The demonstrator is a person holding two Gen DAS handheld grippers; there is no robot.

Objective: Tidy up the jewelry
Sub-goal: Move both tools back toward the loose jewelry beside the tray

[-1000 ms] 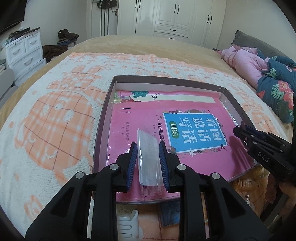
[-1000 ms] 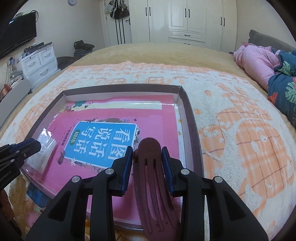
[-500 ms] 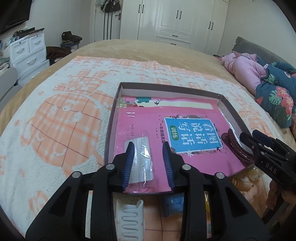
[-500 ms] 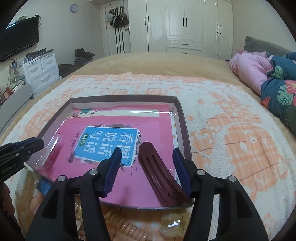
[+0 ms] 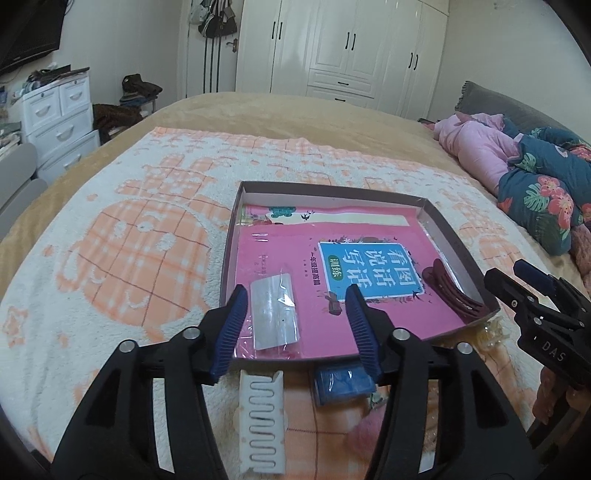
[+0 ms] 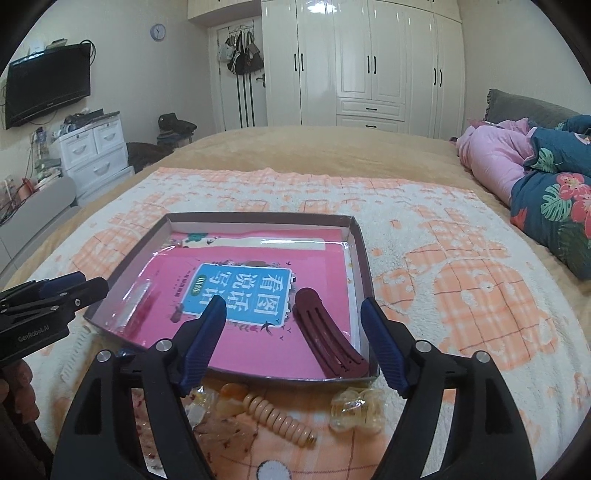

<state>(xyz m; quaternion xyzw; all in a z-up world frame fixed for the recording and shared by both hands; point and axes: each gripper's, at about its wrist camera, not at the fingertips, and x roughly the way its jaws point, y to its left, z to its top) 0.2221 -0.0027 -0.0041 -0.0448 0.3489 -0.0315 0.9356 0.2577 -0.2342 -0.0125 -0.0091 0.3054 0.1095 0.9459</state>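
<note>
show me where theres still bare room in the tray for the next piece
Free: the pink book cover between the clear packet and the maroon hair clip, and the tray's far end. Crowded: outside the near rim, with the white comb, blue piece, beaded clip and clear claw clip.

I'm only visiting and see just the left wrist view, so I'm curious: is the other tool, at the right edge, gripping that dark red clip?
Observer: No. The right tool has its jaws opening, and the dark red clip lies loose in the tray between them.
Operator: Is anything hidden in front of the tray there?
Observer: A beige coiled hair tie lies on the blanket, just outside the near wall.
Operator: Does the room have a clock?
Observer: Yes, a round wall clock hangs near the wardrobe.
</note>
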